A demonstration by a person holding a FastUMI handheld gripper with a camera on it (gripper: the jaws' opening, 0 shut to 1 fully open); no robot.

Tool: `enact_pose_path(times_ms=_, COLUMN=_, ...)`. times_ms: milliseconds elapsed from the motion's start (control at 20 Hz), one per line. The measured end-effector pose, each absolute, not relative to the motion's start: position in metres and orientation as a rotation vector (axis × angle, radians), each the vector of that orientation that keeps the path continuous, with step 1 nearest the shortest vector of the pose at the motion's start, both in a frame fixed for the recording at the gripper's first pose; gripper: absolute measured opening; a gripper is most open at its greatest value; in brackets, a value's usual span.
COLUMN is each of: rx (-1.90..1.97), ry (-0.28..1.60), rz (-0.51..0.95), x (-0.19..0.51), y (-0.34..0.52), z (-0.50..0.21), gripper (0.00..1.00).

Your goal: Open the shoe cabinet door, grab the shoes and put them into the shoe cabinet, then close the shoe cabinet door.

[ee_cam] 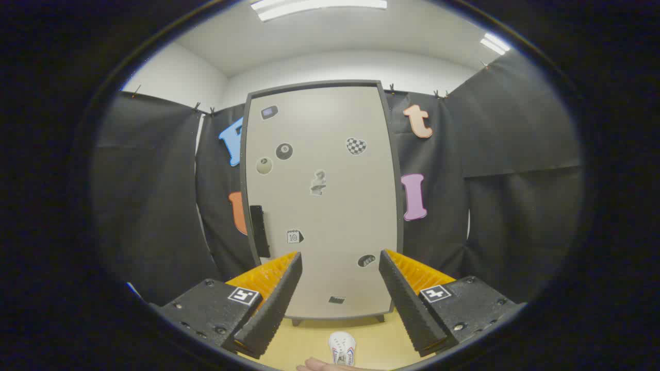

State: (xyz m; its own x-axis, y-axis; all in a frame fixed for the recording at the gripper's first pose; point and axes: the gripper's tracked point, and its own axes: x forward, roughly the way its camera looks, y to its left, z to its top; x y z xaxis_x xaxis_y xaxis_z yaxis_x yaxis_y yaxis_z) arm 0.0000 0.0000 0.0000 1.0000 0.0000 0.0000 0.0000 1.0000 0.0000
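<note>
While standing shut against the black cloth wall, shoe cabinet [322,201] fronted by a pale door [330,216] dotted with stickers, dark handle [259,231] at its left edge. Hand-held gripper [340,288] spread wide, holding nothing. On the yellow floor [304,342] between the fingers, white shoe [342,348], a person's hand [317,365] just beside it.

The shoe cabinet [322,201] has its door shut, so its inside is hidden. The stickers [317,182] on the door are too small to make out. Below the cabinet, on the floor, a white shoe [342,348] is cut off at its near end — and so is a hand [319,365] beside it, just a bit showing.
</note>
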Motion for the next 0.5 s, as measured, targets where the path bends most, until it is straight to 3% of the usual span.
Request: enact_pose_path(times_ms=500, rx=-0.027, ry=-0.003, rz=0.016, x=0.012, y=0.023, z=0.002, gripper=0.98)
